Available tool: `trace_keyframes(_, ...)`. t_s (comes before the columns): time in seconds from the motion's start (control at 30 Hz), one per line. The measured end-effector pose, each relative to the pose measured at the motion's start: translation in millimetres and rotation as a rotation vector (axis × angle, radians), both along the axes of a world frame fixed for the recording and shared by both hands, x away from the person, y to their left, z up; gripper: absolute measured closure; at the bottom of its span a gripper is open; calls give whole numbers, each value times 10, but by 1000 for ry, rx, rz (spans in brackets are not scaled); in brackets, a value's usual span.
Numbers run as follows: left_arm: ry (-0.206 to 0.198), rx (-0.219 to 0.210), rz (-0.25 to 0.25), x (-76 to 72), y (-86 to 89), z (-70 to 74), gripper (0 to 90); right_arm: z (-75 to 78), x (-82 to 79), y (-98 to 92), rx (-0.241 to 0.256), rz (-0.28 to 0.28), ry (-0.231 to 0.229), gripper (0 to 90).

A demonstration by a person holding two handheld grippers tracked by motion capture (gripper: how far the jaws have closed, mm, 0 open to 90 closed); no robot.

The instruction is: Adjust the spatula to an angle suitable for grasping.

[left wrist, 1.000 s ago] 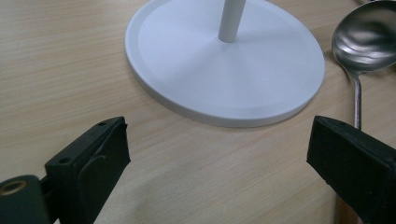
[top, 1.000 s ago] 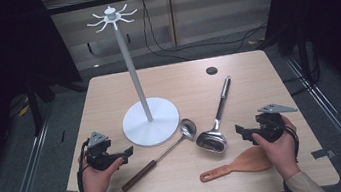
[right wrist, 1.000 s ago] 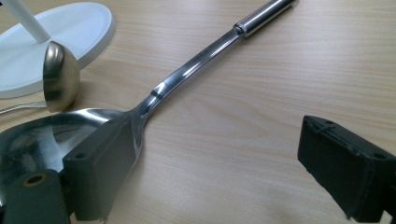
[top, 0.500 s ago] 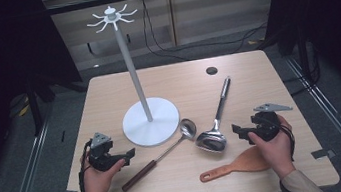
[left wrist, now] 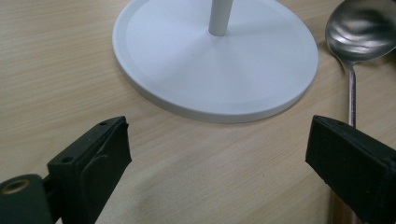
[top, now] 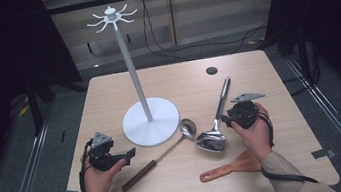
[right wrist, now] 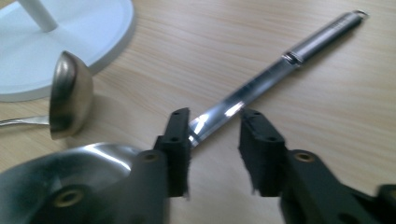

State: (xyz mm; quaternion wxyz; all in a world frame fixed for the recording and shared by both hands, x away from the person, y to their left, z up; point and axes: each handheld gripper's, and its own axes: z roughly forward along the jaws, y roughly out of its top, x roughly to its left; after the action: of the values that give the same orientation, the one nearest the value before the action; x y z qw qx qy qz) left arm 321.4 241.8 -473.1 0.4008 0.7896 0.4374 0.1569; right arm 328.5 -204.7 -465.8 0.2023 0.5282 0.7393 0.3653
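right gripper (right wrist: 212, 140) jaws partly open, straddling the big ladle (right wrist: 261, 84) handle, not clamped; small ladle (right wrist: 67, 93) off its left

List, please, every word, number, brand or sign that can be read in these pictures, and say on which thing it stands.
None: no readable text stands on anything here.
Large steel ladle: plain metal, no brand seen.
Small ladle: no marking.
White stand: blank.
Wooden spatula: no marking.
Left hand-held gripper and right hand-held gripper: no labels visible.
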Motion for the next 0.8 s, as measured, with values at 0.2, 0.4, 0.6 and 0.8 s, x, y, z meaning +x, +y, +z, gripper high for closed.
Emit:
trace_keyframes(0.2,4,4,-14,16,15,-19,68,-21,271,171,-66,83,13,890)
trace_keyframes(0.4,-4,-13,0,14,9,-23,71,-80,525,273,-98,105,31,900)
trace_keyframes(0.6,-6,-12,-2,11,6,-27,74,-206,709,320,-162,101,54,900)
trace_keyframes(0.8,-5,1,-10,7,17,-26,78,-329,767,270,-168,68,83,900)
